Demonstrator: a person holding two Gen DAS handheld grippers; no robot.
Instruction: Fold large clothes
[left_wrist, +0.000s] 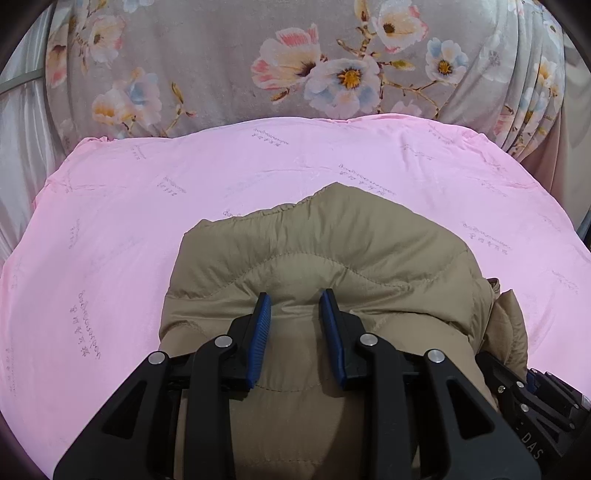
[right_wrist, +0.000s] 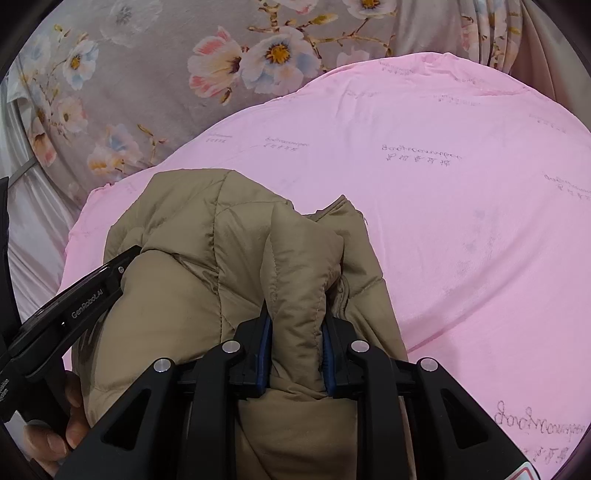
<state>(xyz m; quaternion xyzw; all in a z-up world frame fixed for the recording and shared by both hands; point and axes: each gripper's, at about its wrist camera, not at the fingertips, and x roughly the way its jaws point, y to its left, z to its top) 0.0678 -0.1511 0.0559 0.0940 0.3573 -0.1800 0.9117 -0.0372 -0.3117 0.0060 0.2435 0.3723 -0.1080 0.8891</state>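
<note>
A tan quilted puffer jacket (left_wrist: 317, 254) lies bunched on a pink sheet (left_wrist: 110, 229). My left gripper (left_wrist: 295, 301) hovers over the jacket's near part with its blue pads apart and nothing between them. In the right wrist view the same jacket (right_wrist: 192, 266) fills the lower left. My right gripper (right_wrist: 297, 328) is shut on a raised fold of the jacket (right_wrist: 299, 273), which stands up between the pads. The left gripper's black body (right_wrist: 74, 306) shows at the left, against the jacket, with the person's hand under it.
A grey floral cloth (left_wrist: 229, 66) hangs behind the pink sheet, with pleated folds at the right (left_wrist: 532, 92). A pale satin cloth (left_wrist: 18, 147) lies at the left edge. The right gripper's body (left_wrist: 535, 395) sits at the lower right. Pink sheet (right_wrist: 461, 221) spreads right of the jacket.
</note>
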